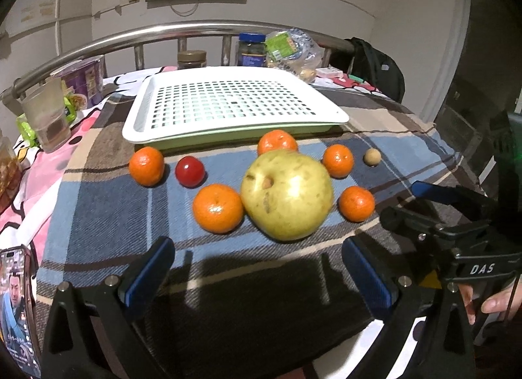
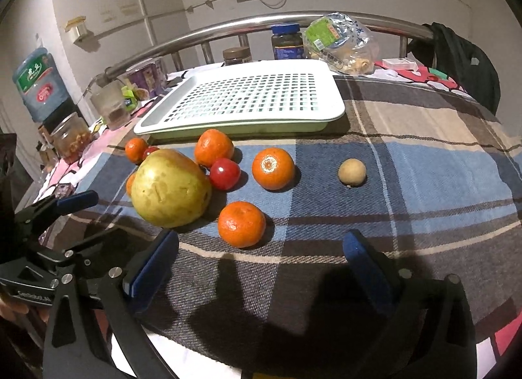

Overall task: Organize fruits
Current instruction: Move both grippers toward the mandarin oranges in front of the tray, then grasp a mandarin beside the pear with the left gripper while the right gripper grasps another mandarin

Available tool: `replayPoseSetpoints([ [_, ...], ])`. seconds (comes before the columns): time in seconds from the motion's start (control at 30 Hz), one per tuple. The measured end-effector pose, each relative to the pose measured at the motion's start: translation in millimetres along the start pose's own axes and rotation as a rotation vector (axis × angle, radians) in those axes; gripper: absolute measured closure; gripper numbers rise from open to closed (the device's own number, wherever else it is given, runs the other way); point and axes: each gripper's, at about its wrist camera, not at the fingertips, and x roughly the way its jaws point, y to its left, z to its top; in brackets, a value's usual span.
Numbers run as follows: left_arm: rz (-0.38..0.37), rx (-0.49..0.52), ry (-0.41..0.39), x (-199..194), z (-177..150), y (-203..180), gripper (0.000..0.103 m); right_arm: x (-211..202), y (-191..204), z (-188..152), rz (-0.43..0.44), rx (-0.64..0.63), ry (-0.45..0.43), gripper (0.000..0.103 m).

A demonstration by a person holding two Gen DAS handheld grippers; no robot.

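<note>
A large yellow-green pear (image 1: 287,194) (image 2: 171,188) lies on the plaid cloth among several tangerines (image 1: 218,207) (image 2: 241,223), a red tomato (image 1: 190,171) (image 2: 225,173) and a small brown longan (image 1: 372,156) (image 2: 351,172). A white perforated tray (image 1: 228,101) (image 2: 248,98) stands empty behind them. My left gripper (image 1: 257,271) is open, low in front of the pear. My right gripper (image 2: 261,263) is open, in front of the nearest tangerine; it also shows in the left wrist view (image 1: 424,203).
Jars (image 2: 287,41), a snack bag (image 2: 339,43) and cups (image 1: 45,118) line the back and left behind a steel rail (image 1: 195,28). A phone (image 1: 16,307) lies at the left front. A black backpack (image 2: 456,59) hangs at the right.
</note>
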Motion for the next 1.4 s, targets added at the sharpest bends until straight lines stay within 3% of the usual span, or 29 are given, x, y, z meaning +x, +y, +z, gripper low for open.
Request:
replayPoseSetpoints([
  [0.83,-0.098,-0.005,0.009,1.1,11.5,-2.8,0.005,-2.9,-4.7,-0.5,0.007,0.004,0.012,0.010],
  [1.23,-0.062,-0.039,0.002,1.4,10.8,15.2,0.008,7.2,5.7,-1.1,0.032,-0.034,0.048,0.016],
  [1.4,-0.041,-0.059,0.038,8.9,8.3,28.0,0.015,13.2,10.5,0.0,0.052,-0.042,0.063,0.020],
])
